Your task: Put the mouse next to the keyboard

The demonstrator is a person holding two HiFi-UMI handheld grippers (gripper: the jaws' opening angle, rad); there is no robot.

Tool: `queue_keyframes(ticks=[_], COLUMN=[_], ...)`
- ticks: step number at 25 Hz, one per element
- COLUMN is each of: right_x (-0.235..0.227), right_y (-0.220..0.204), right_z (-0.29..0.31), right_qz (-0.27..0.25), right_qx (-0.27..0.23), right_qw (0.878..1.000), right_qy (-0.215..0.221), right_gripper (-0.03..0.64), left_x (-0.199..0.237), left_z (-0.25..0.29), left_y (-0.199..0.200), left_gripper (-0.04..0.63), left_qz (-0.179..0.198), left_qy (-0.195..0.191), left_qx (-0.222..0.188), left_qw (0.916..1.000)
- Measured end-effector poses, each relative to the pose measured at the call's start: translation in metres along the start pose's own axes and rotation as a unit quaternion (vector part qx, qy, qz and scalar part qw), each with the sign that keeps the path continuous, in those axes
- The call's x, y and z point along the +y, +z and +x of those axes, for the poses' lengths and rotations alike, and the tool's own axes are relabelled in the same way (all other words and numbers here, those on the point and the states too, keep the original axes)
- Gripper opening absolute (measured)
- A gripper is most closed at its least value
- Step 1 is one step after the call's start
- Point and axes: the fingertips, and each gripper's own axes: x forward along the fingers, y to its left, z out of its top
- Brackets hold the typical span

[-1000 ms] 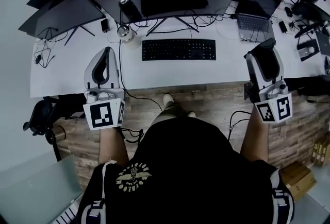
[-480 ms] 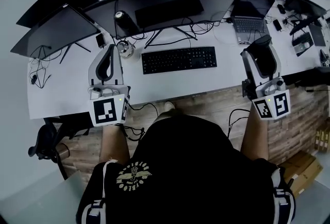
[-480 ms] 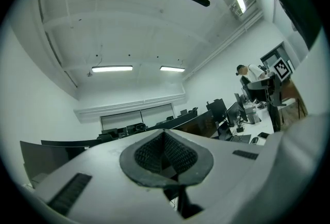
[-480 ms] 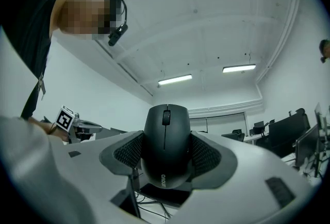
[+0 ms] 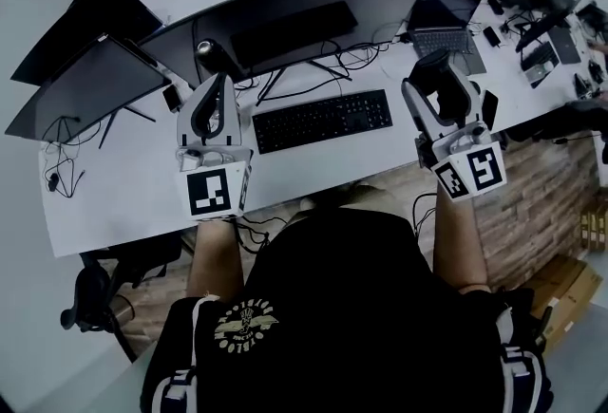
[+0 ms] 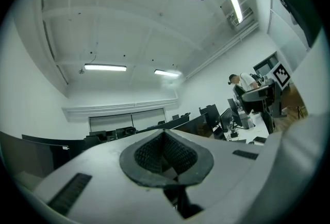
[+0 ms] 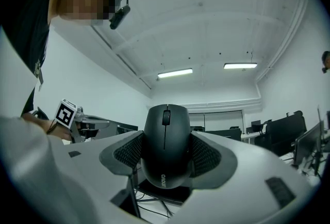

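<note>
A black mouse (image 7: 165,145) sits pinched between the grey pads of my right gripper (image 7: 166,153), buttons and wheel facing the camera. In the head view this right gripper (image 5: 432,71) hovers over the white desk (image 5: 123,193), just right of the black keyboard (image 5: 321,122); the mouse (image 5: 443,90) shows as a dark shape between the jaws. My left gripper (image 5: 218,84) is over the desk left of the keyboard. In the left gripper view, my left gripper (image 6: 166,155) points up at the ceiling, its pads together with nothing between them.
Curved monitors (image 5: 285,8) on stands line the back of the desk, with cables under them. A laptop (image 5: 442,17) stands behind the right gripper, and a dark cylinder (image 5: 211,55) behind the left one. An office chair (image 5: 85,297) stands on the floor at lower left.
Both grippers have come forward over the desk. The right one, still holding the mouse, moved left toward the keyboard's right end; the left one drew in beside its left end.
</note>
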Motion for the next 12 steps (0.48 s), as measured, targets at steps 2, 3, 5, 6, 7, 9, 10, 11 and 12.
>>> queue_keyframes(ticks=[2,3,5,6,7,9,10,11,12], right_x=[-0.001,-0.004,-0.013,-0.018,-0.023,-0.032,-0.037,-0.041,-0.045], right_y=[-0.008,-0.012,-0.024,-0.031,-0.038,-0.051,-0.056,-0.062,-0.068], right_z=[0.004,0.005,0.006,0.006,0.007,0.01,0.011,0.013,0.015], right_qz=[0.0,0.002,0.007,0.012,0.019,0.033,0.038,0.04,0.04], right_qx=[0.009,0.014,0.025,0.031,0.039,0.055,0.062,0.07,0.076], right_qw=[1.0,1.0,1.0,0.999,0.999,0.998,0.997,0.997,0.996], right_qy=[-0.001,-0.003,-0.01,-0.013,-0.016,-0.018,-0.017,-0.016,-0.013], right_gripper=[0.285,0.286,0.285,0.285,0.285,0.287,0.286,0.287,0.286], left_x=[-0.004,-0.007,-0.015,-0.019,-0.023,-0.029,-0.031,-0.034,-0.036], left_z=[0.006,0.01,0.017,0.019,0.02,0.025,0.028,0.032,0.037], left_y=[-0.007,-0.013,-0.026,-0.031,-0.032,-0.028,-0.026,-0.024,-0.025], left_gripper=[0.002,0.002,0.002,0.002,0.002,0.002,0.002,0.002,0.002], left_qz=[0.0,-0.001,-0.006,-0.009,-0.01,-0.01,-0.01,-0.01,-0.011], left_qy=[-0.006,-0.008,-0.011,-0.012,-0.014,-0.017,-0.016,-0.014,-0.013], left_qx=[0.004,0.008,0.02,0.025,0.028,0.027,0.025,0.024,0.024], left_qw=[1.0,0.9999,0.9997,0.9996,0.9995,0.9994,0.9995,0.9996,0.9996])
